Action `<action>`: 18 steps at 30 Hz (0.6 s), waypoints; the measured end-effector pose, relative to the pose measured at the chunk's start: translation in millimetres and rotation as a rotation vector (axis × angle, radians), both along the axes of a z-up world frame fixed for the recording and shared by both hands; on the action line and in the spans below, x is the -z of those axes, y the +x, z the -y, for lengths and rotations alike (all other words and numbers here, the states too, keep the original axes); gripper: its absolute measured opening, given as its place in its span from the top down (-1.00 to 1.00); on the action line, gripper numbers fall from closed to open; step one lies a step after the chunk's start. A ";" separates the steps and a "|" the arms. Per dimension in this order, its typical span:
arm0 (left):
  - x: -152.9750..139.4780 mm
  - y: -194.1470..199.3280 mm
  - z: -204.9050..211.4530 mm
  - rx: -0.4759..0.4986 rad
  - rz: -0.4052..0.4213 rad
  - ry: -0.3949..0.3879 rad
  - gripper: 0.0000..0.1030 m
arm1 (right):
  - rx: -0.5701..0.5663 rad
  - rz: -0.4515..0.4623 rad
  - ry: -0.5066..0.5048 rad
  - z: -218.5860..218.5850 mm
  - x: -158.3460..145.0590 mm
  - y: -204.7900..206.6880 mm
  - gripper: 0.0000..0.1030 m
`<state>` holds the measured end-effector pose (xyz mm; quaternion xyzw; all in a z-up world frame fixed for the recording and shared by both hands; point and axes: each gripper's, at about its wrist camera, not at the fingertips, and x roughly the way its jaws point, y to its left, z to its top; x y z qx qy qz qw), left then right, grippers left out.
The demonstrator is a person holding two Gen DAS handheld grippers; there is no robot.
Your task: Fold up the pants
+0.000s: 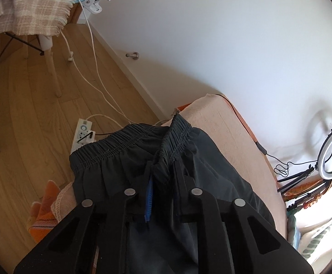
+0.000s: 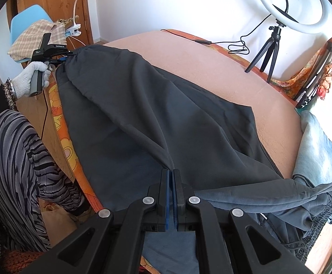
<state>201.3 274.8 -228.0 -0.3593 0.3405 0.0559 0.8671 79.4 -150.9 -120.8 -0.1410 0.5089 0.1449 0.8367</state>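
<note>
White walls and a wood floor frame a bed (image 2: 211,73) under a peach cover, where dark grey, thin fabric pants (image 2: 143,114) lie spread. Soft, light and limp, they seem best held at seams and elastic. Left gripper (image 1: 160,173) fingers clamp narrowly on the gathered waistband (image 1: 120,141); right gripper (image 2: 171,175) fingers pinch a fold. A white ring light (image 2: 289,4) stands behind.
</note>
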 end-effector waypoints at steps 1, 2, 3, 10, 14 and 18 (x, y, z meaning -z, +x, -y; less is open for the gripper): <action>-1.9 -0.2 -1.3 -0.003 0.007 0.003 0.80 | 0.002 0.003 0.000 -0.3 -0.7 -0.3 1.00; -5.1 -2.1 -3.0 -0.005 0.017 0.003 0.81 | 0.004 0.006 0.000 -0.5 -1.9 -0.6 1.00; -9.3 -5.0 -4.8 -0.008 0.029 0.011 0.82 | 0.003 0.010 -0.001 -1.1 -3.3 -0.9 1.00; -27.0 -31.3 -27.5 -0.018 0.050 0.054 0.83 | -0.055 0.025 0.000 -16.9 -14.8 -7.7 1.00; -19.1 -41.1 -36.9 0.004 0.017 0.054 0.83 | -0.097 0.005 -0.002 -28.6 -12.1 -18.7 1.00; -6.7 -36.2 -38.5 0.025 -0.026 0.054 0.83 | -0.092 -0.038 -0.004 -27.1 0.9 -25.8 1.00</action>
